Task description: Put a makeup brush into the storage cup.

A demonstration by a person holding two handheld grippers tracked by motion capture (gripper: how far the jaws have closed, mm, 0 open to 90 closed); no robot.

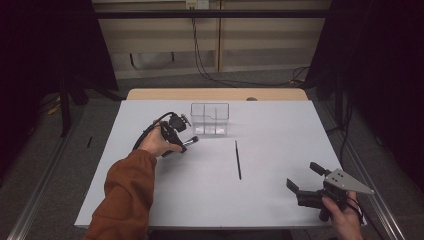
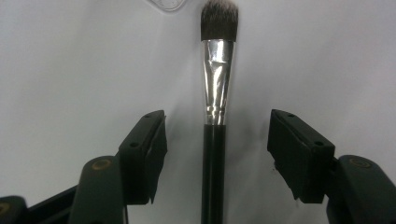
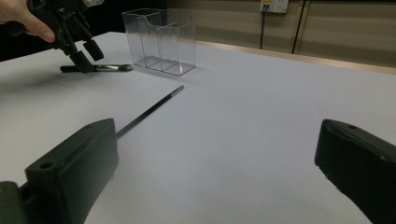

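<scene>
We had the left gripper [image 2: 217, 140] straddling the makeup brush [image 2: 215, 102], jaws unclenched and not yet touching its handle, near the clear organizer [image 1: 210, 119]; our right gripper [image 1: 306, 182] waited spread wide, near right.

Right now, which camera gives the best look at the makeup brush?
The left gripper view: the makeup brush lies lengthwise between its open claw, bristles and silver ferrule sharp. In the high view it is tiny beside the left hand; in the right gripper view it lies small and distant.

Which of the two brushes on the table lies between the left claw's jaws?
The makeup brush with the silver ferrule and broad bristle tip, beside the clear organizer. The thin black brush lies apart, mid-table.
</scene>
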